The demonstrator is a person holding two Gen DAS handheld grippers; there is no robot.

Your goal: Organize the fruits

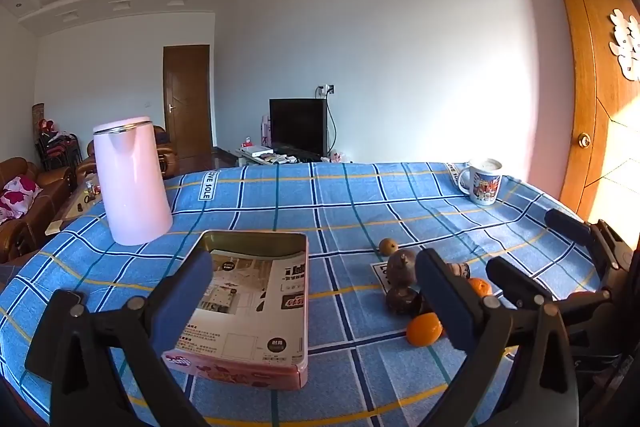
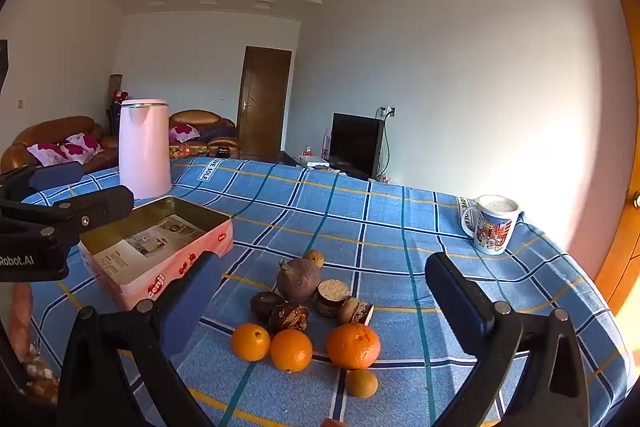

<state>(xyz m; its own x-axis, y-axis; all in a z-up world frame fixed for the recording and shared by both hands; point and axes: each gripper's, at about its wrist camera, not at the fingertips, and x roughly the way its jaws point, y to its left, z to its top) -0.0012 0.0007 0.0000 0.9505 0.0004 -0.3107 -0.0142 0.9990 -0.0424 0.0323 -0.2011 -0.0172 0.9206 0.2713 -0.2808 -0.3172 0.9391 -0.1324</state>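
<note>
Your right gripper, jaws apart and empty, faces the fruits directly; the tin lies to their left, before your equally wide-open left gripper.

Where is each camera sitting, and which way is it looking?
Left wrist: sits on the left gripper, looking forward over the pink tin; its open fingers show, and the right gripper beside it.
Right wrist: sits on the right gripper, looking over the fruit pile; its open fingers show, and the left gripper at the edge.
Both see: the tin, fruit, pink kettle, mug and blue checked tablecloth.
</note>
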